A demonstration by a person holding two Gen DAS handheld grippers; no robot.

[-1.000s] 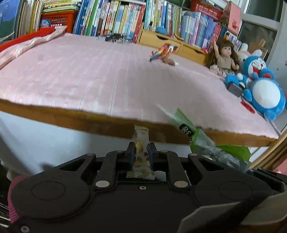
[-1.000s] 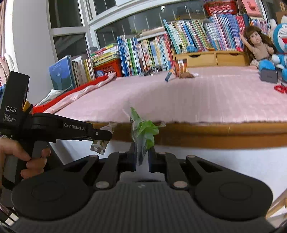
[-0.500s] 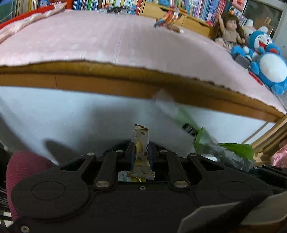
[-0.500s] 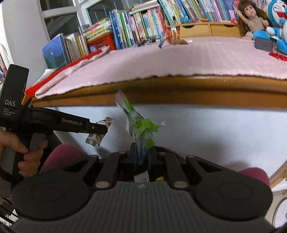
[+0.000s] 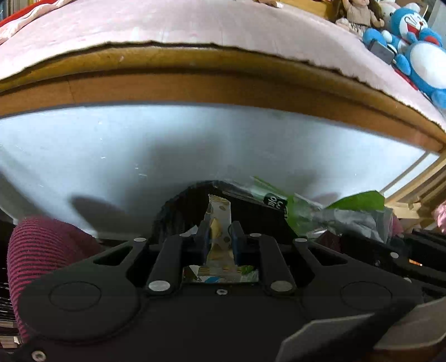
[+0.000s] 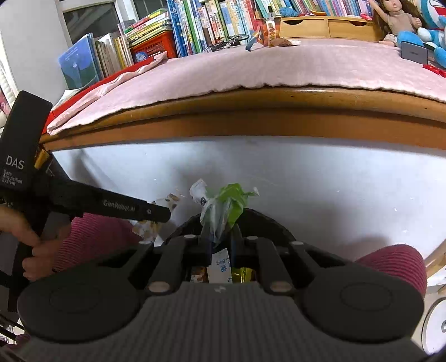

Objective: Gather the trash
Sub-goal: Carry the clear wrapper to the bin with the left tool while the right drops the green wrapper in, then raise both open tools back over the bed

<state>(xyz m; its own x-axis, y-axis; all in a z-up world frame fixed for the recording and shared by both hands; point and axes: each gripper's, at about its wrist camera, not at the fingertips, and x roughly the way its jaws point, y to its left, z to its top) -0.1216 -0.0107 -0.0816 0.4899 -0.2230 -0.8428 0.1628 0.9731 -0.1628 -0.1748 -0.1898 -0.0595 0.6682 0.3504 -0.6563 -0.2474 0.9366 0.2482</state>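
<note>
Low in the left wrist view the left gripper (image 5: 218, 236) has its jaws nearly together, pinching a pale dotted wrapper (image 5: 218, 220) that stands upright between the pads. In the right wrist view the right gripper (image 6: 221, 238) is likewise closed tight on a crumpled green and clear wrapper (image 6: 225, 204), which sticks up at the centre of the frame. Just behind both sets of fingers sits the dark round rim of a bin (image 6: 267, 220), and through the gap under the right gripper some wrappers seem to lie inside it, though that spot is small and hard to read. At the left edge of the right wrist view a hand (image 6: 30, 236) grips the black handle of the left tool. Across the top of both views runs the wooden table edge (image 6: 278, 111) under a pink cloth (image 6: 278, 64), with a snack wrapper (image 6: 270, 29) far back near the books (image 6: 195, 25).
</note>
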